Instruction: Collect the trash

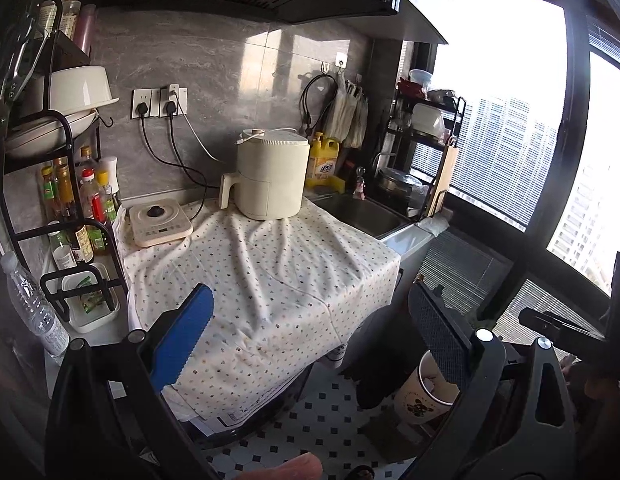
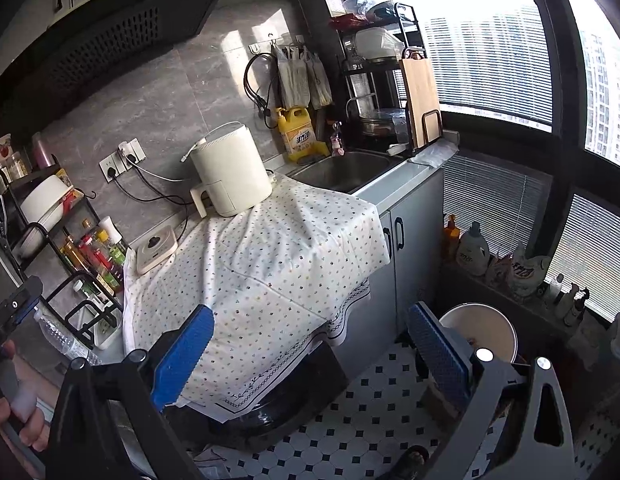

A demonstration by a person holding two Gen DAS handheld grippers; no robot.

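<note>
A white paper-cup-style bin [image 1: 423, 394] with a printed picture stands on the tiled floor right of the counter; it also shows as a white round bin [image 2: 479, 330] in the right wrist view, with something pale inside. My left gripper [image 1: 310, 344] is open and empty, held in front of the cloth-covered counter [image 1: 262, 276]. My right gripper [image 2: 310, 352] is open and empty, at the counter's front edge. A clear plastic bottle [image 1: 32, 304] lies at the counter's left end, also in the right wrist view [image 2: 66, 340]. No loose trash shows on the cloth.
A cream air fryer [image 1: 270, 174] and a small induction cooker [image 1: 160, 222] stand on the dotted cloth. A black rack with sauce bottles [image 1: 76, 204] is at left, a sink [image 1: 359, 212] and dish rack at right. Detergent bottles [image 2: 473, 250] line the window sill.
</note>
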